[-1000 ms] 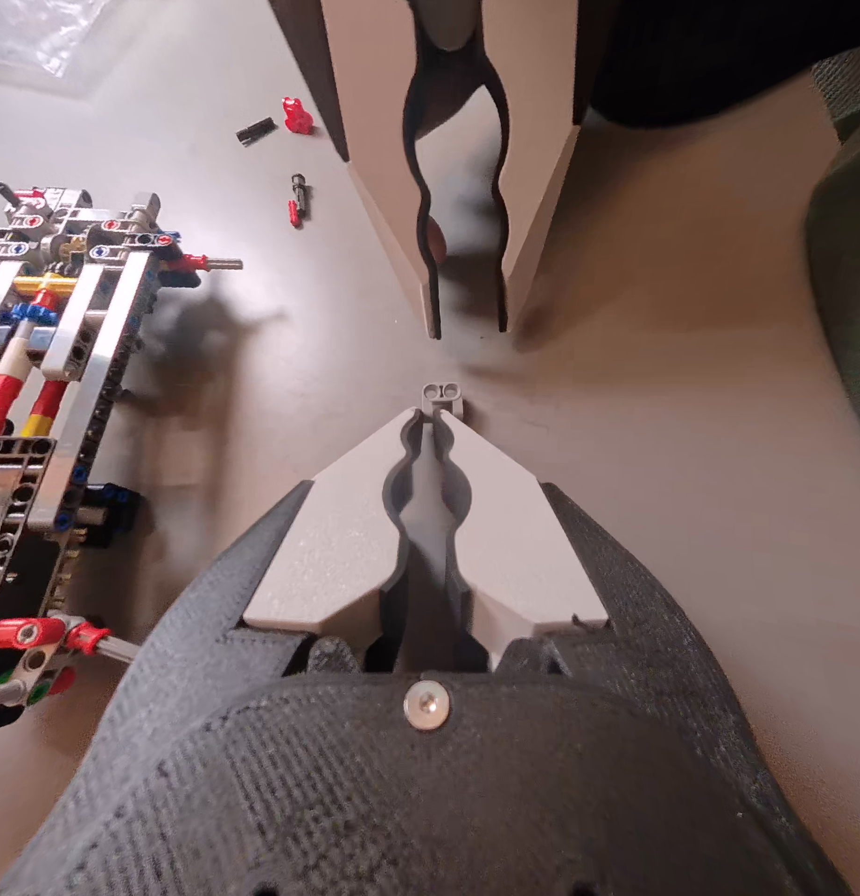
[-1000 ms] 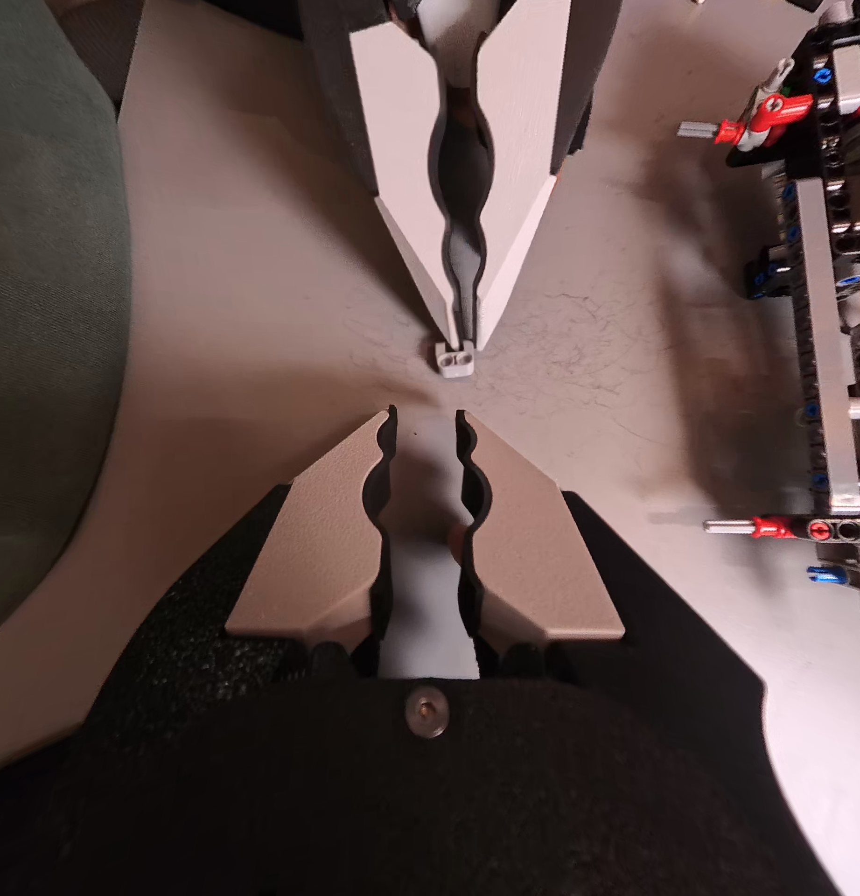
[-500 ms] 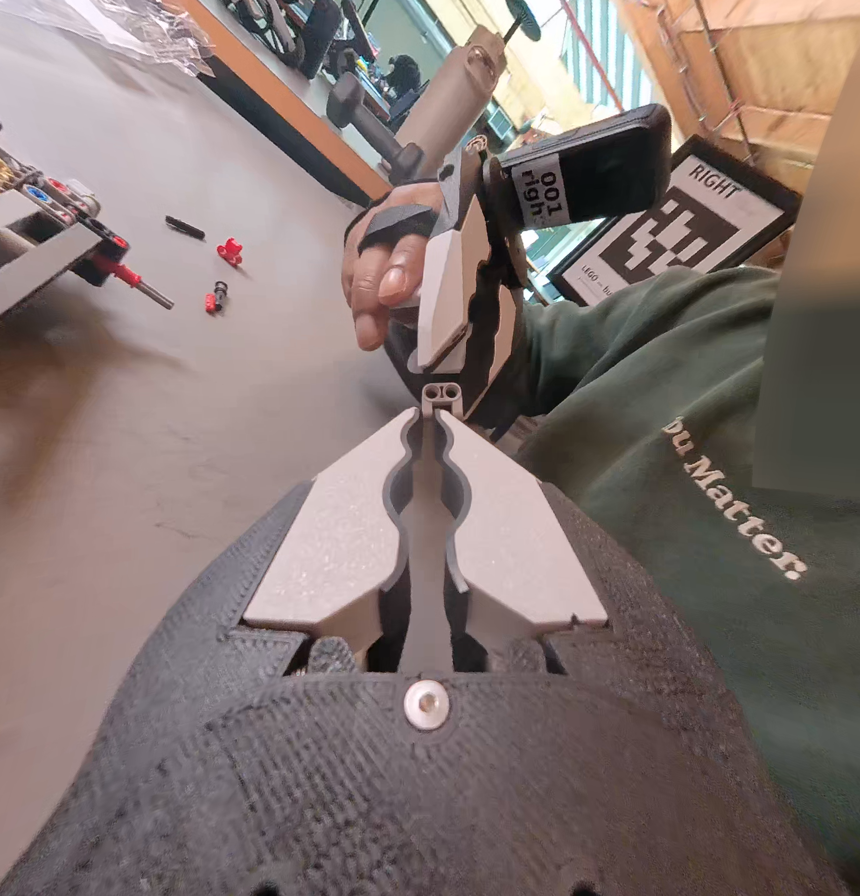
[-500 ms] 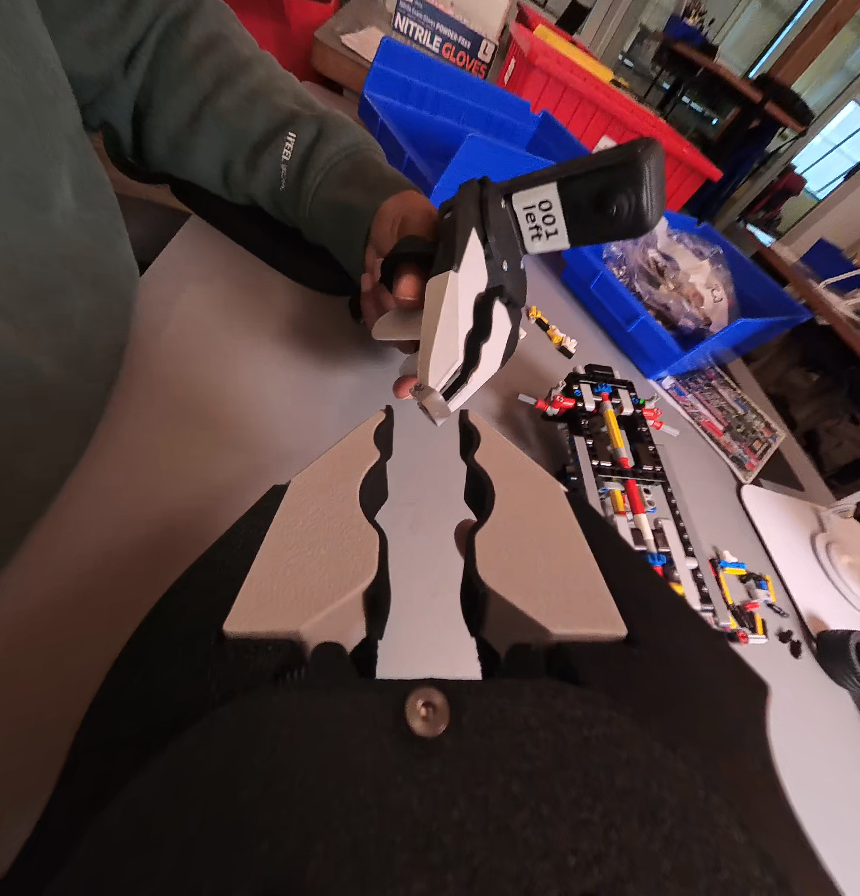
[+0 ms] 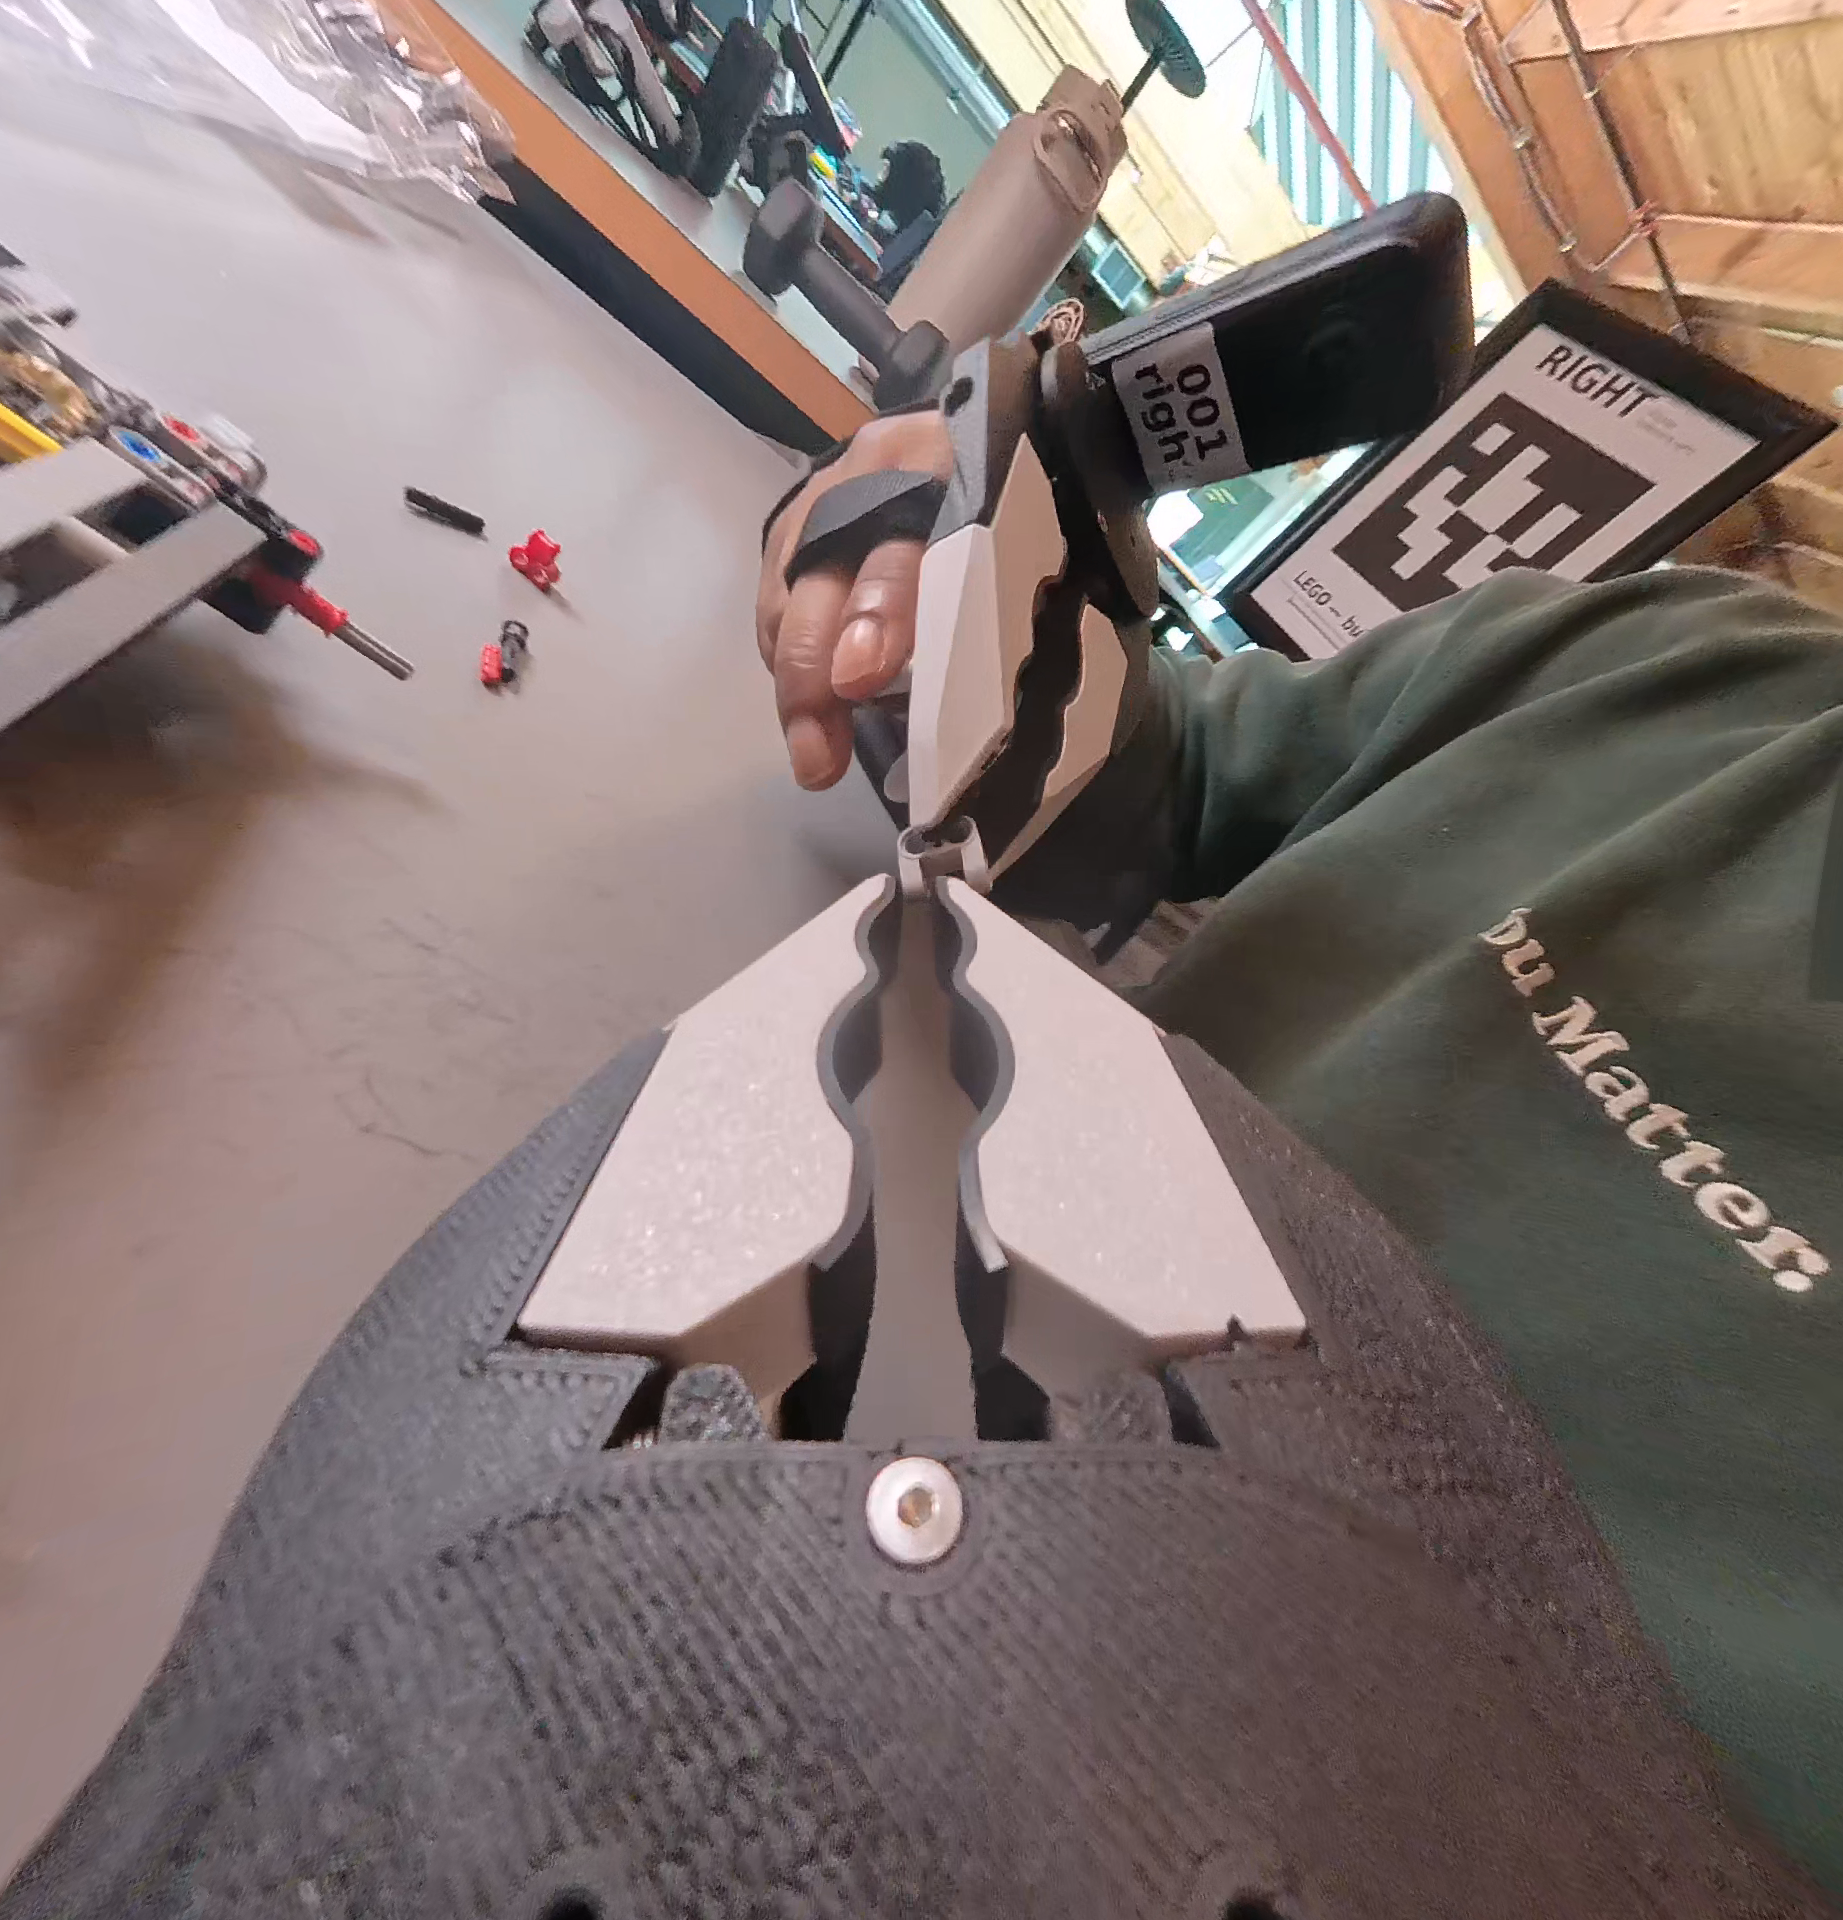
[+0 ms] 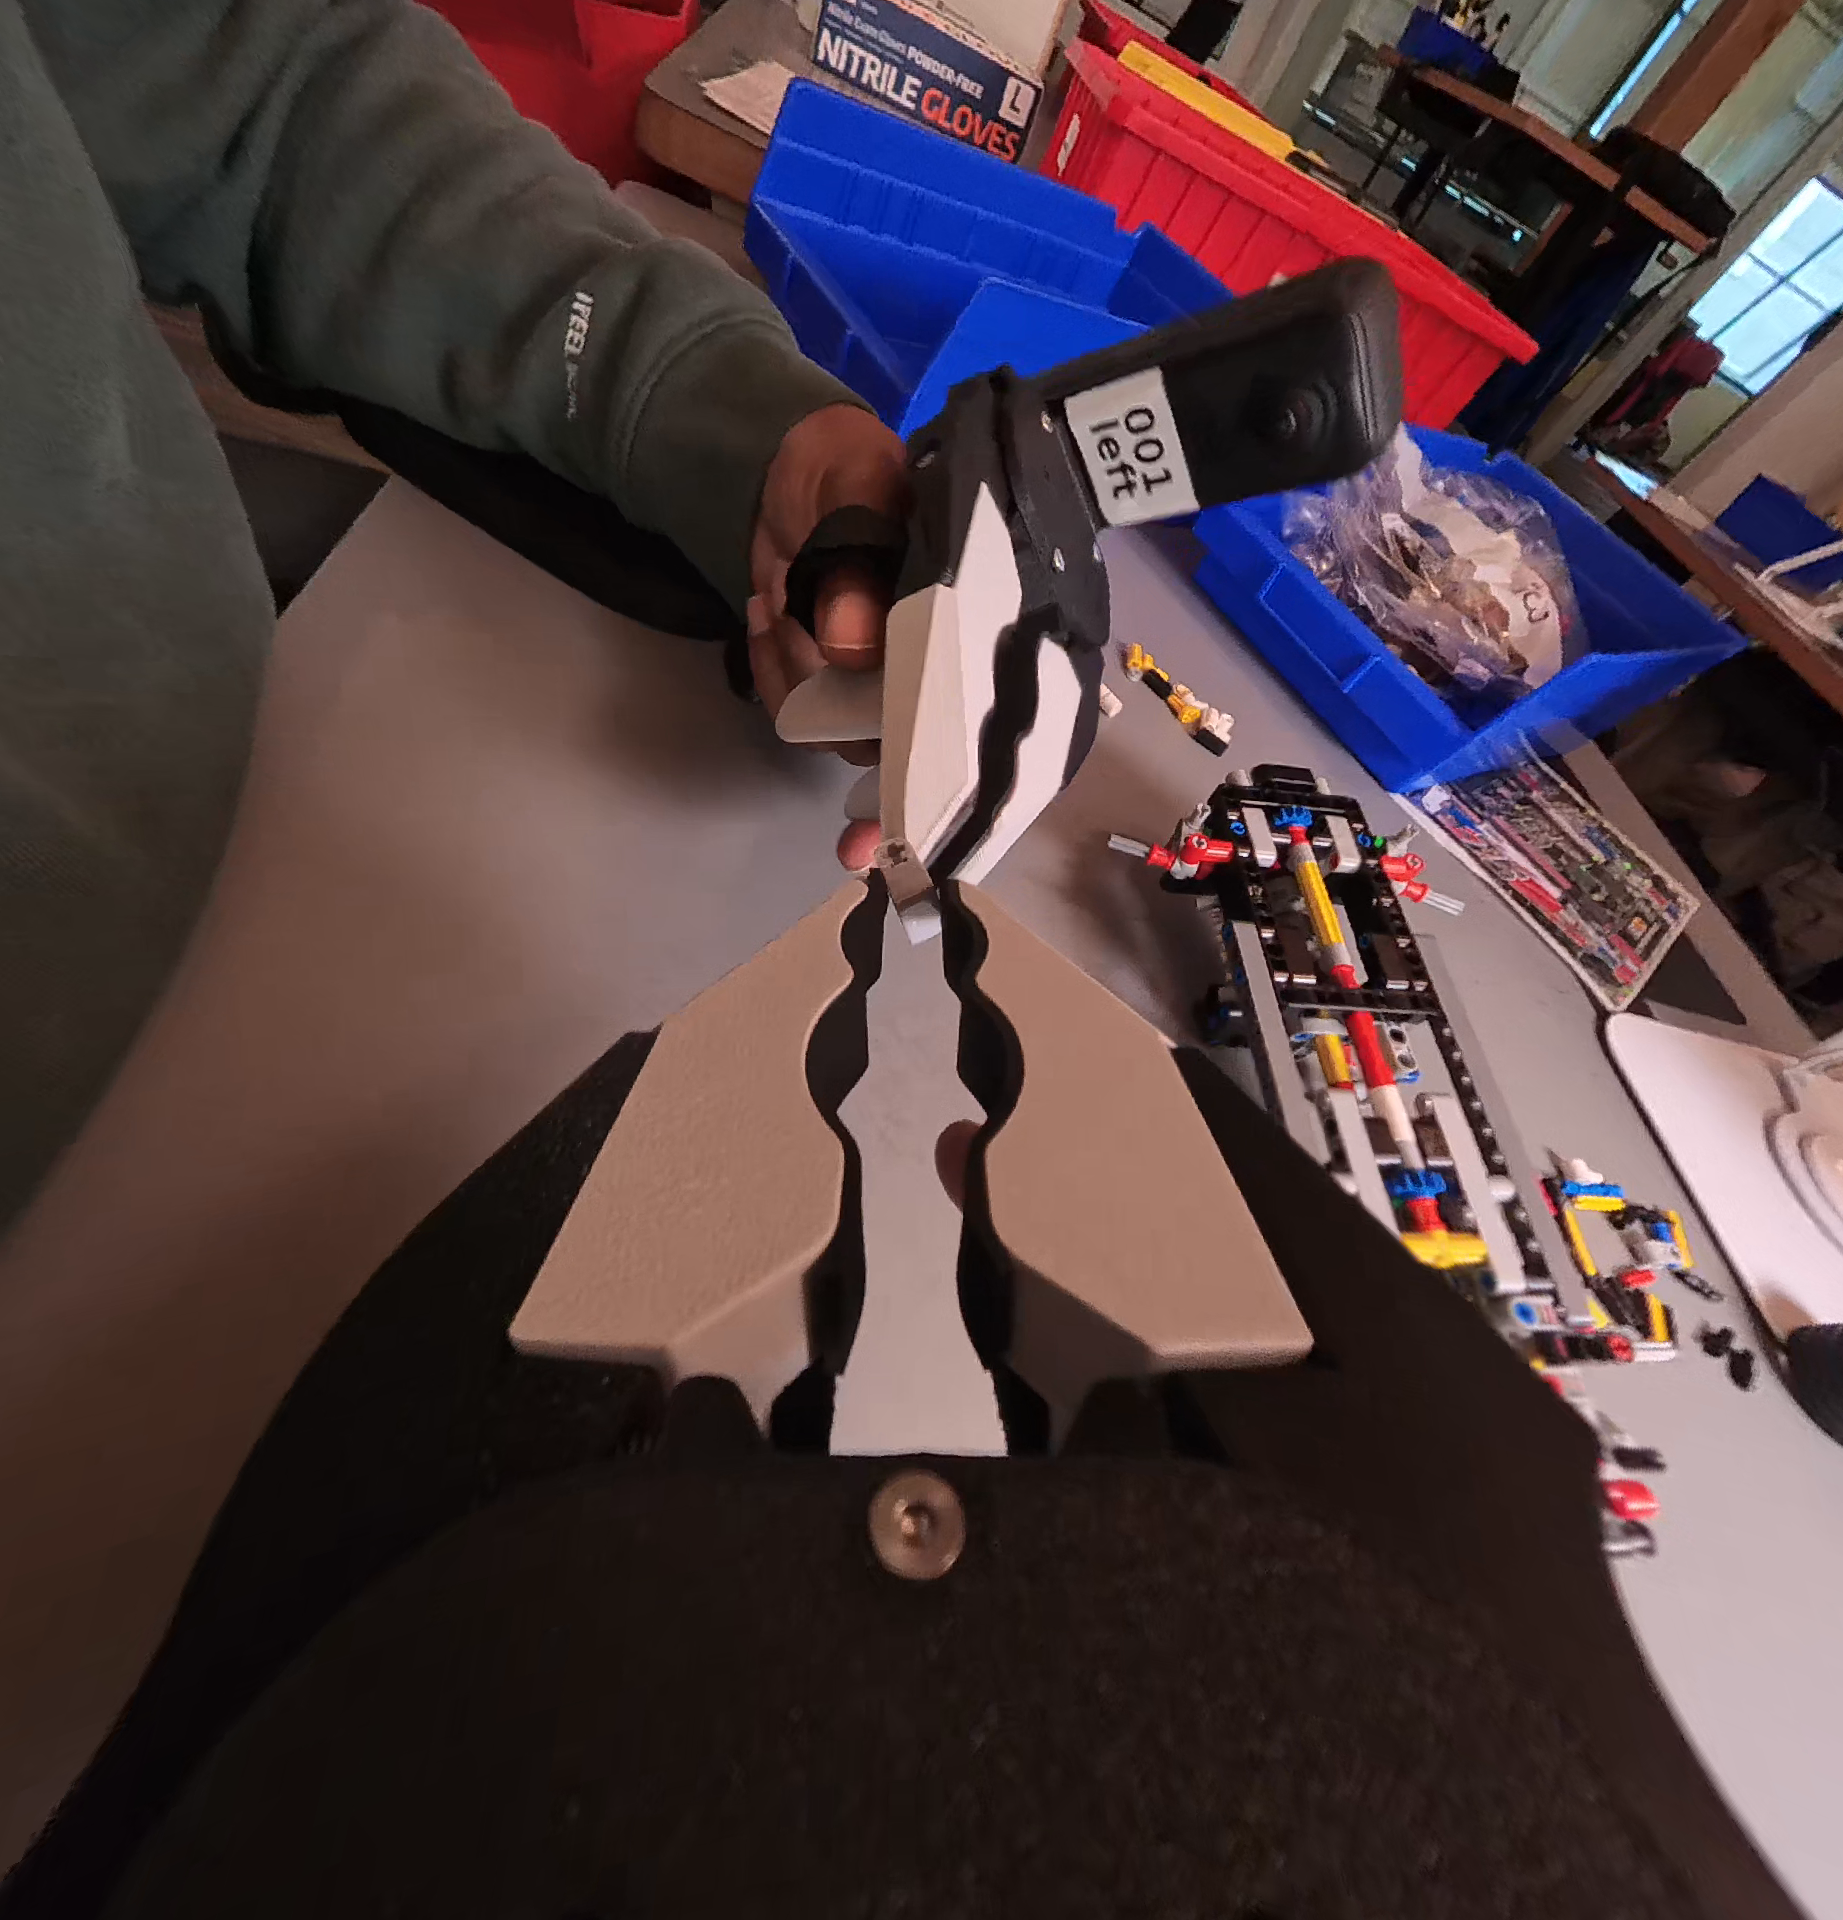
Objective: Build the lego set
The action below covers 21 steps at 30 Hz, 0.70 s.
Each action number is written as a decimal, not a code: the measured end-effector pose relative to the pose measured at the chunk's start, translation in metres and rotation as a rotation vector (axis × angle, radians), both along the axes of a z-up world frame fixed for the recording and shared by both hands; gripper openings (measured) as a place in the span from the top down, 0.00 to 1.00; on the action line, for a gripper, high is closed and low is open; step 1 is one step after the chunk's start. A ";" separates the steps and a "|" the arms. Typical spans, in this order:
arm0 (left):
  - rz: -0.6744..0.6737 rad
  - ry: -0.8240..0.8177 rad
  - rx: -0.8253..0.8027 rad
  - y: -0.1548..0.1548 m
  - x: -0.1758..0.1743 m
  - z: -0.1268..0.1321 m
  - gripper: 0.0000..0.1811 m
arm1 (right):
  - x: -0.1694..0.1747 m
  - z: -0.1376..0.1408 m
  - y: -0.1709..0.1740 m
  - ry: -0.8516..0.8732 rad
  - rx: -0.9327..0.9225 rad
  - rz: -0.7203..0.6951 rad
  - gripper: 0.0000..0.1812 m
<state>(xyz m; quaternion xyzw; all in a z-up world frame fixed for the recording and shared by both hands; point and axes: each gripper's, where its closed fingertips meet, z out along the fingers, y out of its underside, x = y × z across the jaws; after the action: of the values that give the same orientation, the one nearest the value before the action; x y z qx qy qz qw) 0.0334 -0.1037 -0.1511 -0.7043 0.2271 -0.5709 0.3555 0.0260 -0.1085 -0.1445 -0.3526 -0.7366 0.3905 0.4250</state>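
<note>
Two round holes mark the small grey connector pinched by left gripper fingers; right gripper fingers gape.

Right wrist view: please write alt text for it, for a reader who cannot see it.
The right claw, open, closes around a small grey lego connector that the left claw holds above the grey table. To the right lies a long, partly built lego chassis, with blue bins behind.
</note>
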 end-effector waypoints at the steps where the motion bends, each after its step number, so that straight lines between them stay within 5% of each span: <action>1: 0.017 0.016 0.030 0.002 -0.001 0.001 0.97 | 0.000 0.001 0.002 -0.003 -0.041 -0.005 0.96; 11: 0.139 0.209 0.331 0.011 -0.010 0.006 0.95 | -0.001 -0.005 0.018 -0.085 -0.315 -0.045 0.96; 21: 0.140 0.352 0.458 0.010 -0.005 -0.004 0.96 | -0.002 -0.014 0.020 -0.124 -0.365 -0.047 0.96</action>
<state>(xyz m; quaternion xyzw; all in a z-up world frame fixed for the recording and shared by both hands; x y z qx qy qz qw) 0.0282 -0.0942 -0.1551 -0.7081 0.3589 -0.3480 0.4987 0.0242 -0.0887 -0.1581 -0.4644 -0.6699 0.4849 0.3170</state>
